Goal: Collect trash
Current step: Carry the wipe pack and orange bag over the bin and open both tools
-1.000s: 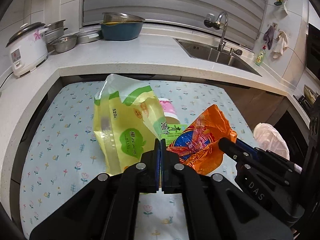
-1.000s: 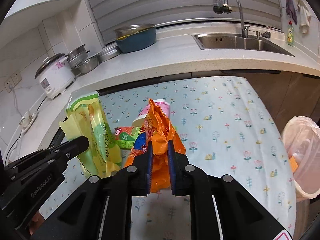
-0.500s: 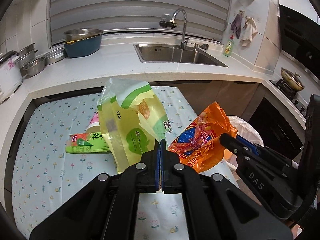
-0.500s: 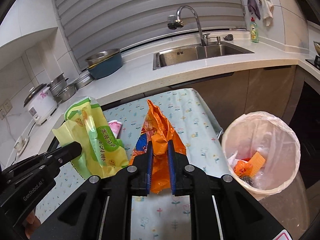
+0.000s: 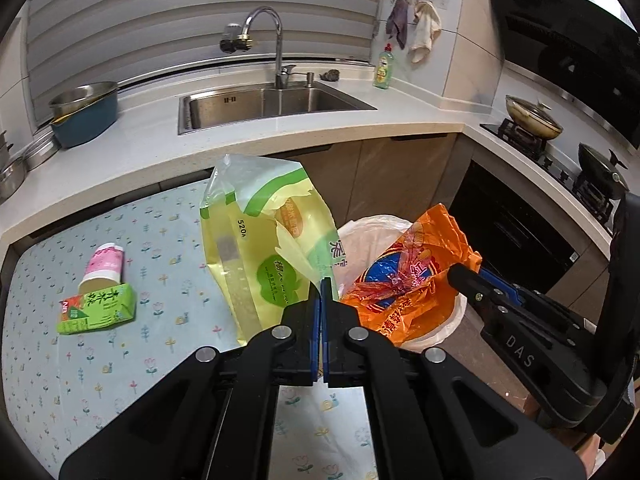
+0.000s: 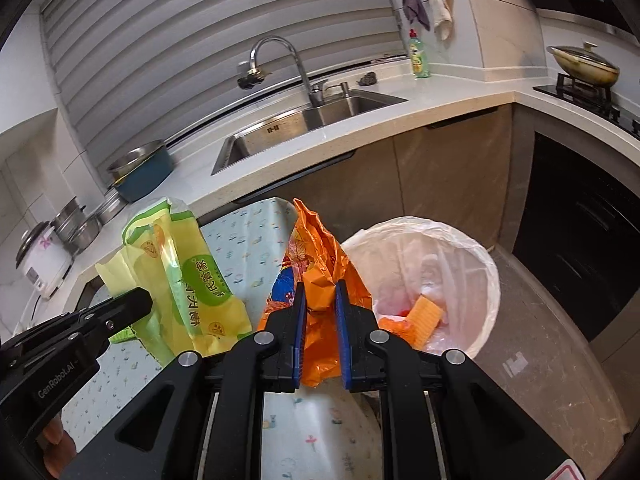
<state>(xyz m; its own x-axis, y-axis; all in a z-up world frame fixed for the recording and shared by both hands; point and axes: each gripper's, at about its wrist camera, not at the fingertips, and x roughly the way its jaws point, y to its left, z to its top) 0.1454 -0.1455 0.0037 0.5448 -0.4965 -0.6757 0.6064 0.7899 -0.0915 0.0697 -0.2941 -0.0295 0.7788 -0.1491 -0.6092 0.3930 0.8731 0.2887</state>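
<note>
My left gripper (image 5: 321,286) is shut on a yellow-green plastic bag (image 5: 260,240) and holds it up over the table's right edge; the bag also shows in the right wrist view (image 6: 180,280). My right gripper (image 6: 320,292) is shut on a crumpled orange snack bag (image 6: 316,256), held up just left of the white-lined trash bin (image 6: 476,256); the orange bag (image 5: 408,272) hangs over the bin (image 5: 372,232) in the left wrist view. A green drink carton (image 5: 98,308) and a pink paper cup (image 5: 102,266) lie on the flowered tablecloth (image 5: 120,360).
The bin holds orange scraps (image 6: 424,316). Behind is a counter with a sink (image 5: 272,104), a blue pot (image 5: 84,116), a rice cooker (image 6: 42,260) and steel bowls. A stove with pans (image 5: 532,120) and an oven stand at the right.
Both grippers have swung right with their bags, from above the table toward the bin. The carton and cup stay on the table, now at the left.
</note>
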